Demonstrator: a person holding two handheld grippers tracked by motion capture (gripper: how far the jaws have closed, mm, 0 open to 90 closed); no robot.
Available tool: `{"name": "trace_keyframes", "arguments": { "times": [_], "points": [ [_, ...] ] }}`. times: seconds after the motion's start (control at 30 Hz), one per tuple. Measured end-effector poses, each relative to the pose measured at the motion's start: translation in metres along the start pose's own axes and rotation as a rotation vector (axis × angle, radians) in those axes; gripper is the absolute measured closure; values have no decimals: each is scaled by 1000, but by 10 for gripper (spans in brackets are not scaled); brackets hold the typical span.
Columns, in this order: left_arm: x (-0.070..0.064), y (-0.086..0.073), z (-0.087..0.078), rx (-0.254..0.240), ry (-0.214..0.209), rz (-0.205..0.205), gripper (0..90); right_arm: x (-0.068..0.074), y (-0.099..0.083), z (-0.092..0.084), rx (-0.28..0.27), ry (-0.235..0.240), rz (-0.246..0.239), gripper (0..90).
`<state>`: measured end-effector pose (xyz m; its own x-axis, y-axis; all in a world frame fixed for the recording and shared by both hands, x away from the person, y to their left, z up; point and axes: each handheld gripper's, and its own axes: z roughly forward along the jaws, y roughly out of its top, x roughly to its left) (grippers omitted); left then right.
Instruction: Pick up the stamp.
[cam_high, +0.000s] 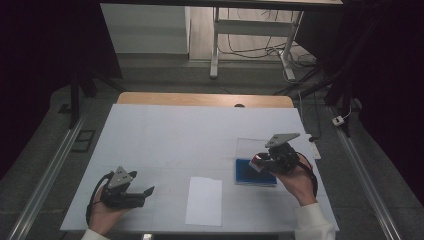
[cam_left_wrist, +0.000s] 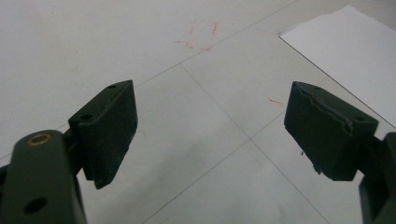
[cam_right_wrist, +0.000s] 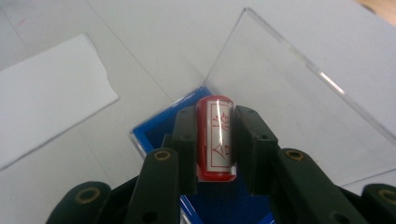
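My right gripper (cam_right_wrist: 215, 137) is shut on a red stamp (cam_right_wrist: 215, 135) with a white label and red characters, gripped across its sides. Just below and ahead of it lies a blue ink pad (cam_right_wrist: 154, 128) in a case whose clear lid (cam_right_wrist: 289, 102) stands open. In the high view that right gripper (cam_high: 260, 161) hovers over the blue ink pad (cam_high: 250, 175) at the right of the white table (cam_high: 165, 135). The left gripper (cam_high: 145, 192) rests low near the front left, jaws wide apart. Between those jaws only bare table shows, around the left gripper (cam_left_wrist: 210, 135).
A white sheet of paper (cam_high: 204, 201) lies at the front middle, between the two hands; its corner (cam_left_wrist: 345, 51) shows to the right of the left gripper. Faint red marks (cam_left_wrist: 201, 37) are on the table surface. Table legs and cables stand beyond the far edge.
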<state>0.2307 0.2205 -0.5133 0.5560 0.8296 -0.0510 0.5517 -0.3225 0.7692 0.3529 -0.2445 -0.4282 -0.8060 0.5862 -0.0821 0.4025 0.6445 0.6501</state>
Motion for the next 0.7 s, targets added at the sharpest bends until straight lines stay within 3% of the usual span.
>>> {"name": "trace_keyframes", "arguments": {
  "times": [0.27,0.7],
  "points": [
    [2,0,-3,-9,5,-7,178,5,6,-15,-55,-10,-13,703],
    [0,0,-1,0,0,3,180,14,14,-25,-88,-24,-49,703]
  ]
}}
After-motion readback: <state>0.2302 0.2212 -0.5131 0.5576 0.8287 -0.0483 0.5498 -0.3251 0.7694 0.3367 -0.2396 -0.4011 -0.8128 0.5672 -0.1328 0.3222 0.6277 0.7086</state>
